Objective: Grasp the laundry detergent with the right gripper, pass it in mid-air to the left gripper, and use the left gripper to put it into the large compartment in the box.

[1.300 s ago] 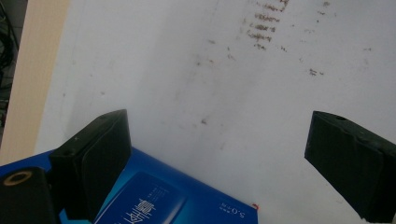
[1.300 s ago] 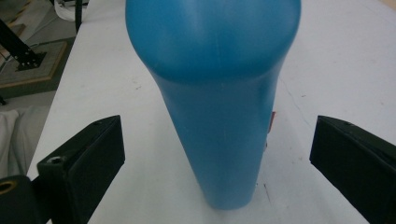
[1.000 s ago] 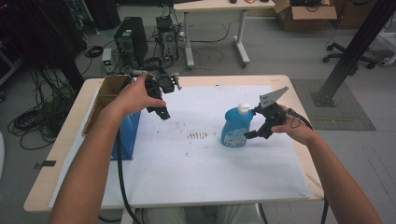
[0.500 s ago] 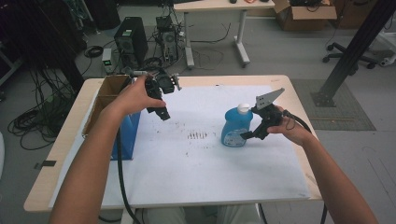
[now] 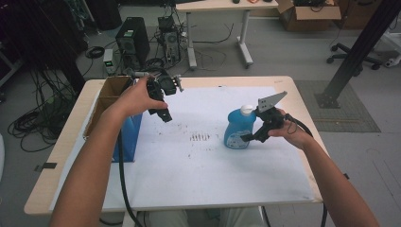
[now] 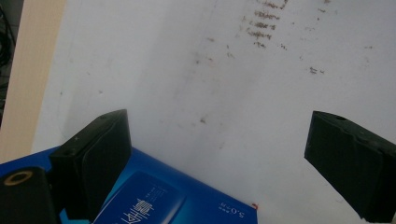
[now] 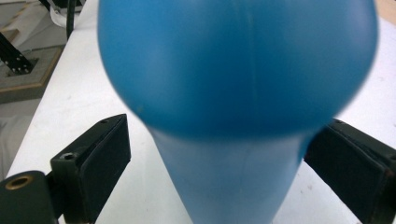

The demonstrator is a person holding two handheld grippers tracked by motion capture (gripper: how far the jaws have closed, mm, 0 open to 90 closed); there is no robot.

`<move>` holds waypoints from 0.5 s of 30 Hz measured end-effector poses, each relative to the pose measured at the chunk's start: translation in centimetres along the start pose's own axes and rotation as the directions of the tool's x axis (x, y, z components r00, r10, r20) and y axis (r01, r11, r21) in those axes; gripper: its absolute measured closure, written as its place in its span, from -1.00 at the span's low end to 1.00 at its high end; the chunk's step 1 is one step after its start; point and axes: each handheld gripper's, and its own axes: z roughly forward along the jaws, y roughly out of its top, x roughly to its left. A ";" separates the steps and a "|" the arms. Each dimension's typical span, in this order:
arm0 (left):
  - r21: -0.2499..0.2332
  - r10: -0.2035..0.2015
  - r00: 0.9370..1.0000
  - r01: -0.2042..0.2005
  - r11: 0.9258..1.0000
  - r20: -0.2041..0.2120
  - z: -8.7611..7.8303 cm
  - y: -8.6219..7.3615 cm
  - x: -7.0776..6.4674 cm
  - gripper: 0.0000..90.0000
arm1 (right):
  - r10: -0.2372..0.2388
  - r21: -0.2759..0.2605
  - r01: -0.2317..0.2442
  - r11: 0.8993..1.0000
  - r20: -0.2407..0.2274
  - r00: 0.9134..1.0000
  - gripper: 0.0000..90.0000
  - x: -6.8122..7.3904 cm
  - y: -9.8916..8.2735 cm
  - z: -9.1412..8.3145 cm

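On the right half of the white paper sheet (image 5: 198, 175) covering the pale wooden table (image 5: 66, 151): blue plastic bottle (image 5: 238, 131) with a white cap (image 5: 246, 109), standing upright. Set there, judging by the layout, within easy reach of the right hand. Right gripper (image 5: 248, 138) brought in level at the bottle's lower body. Tongs astride it in the right gripper view (image 7: 219, 158) and just now closing. Daylight visible between the left pad and the blue wall, so spread rather than pinching; likely the start of a grasp.

Above the paper's left part, left gripper (image 5: 163, 114) held off the table, pointing down. Tongs spread wide with nothing between them (image 6: 219, 154), probably waiting its turn.

At the table's left edge, an open brown cardboard box (image 5: 109, 92); contents impossible to make out. Just beside it, a flat blue carton with white print (image 6: 187, 205), closed. Bottle capped and opaque, so fill level not readable.
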 end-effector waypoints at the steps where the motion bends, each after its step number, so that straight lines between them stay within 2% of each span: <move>1: 0.000 0.000 1.000 0.000 1.000 0.000 0.0 0.0 0.0 -0.83 | 0.001 -0.002 -0.001 1.000 0.000 1.000 -0.83 0.0 0.0 0.0; 7: -0.002 0.002 1.000 -0.002 1.000 0.000 0.1 0.0 0.0 -0.83 | -0.005 0.004 0.005 1.000 0.002 1.000 -0.83 0.0 0.1 0.5; 15: 0.000 -0.002 1.000 0.002 1.000 0.002 0.1 -0.1 0.0 -0.83 | -0.007 0.002 0.006 1.000 0.006 1.000 -0.71 0.0 0.0 0.6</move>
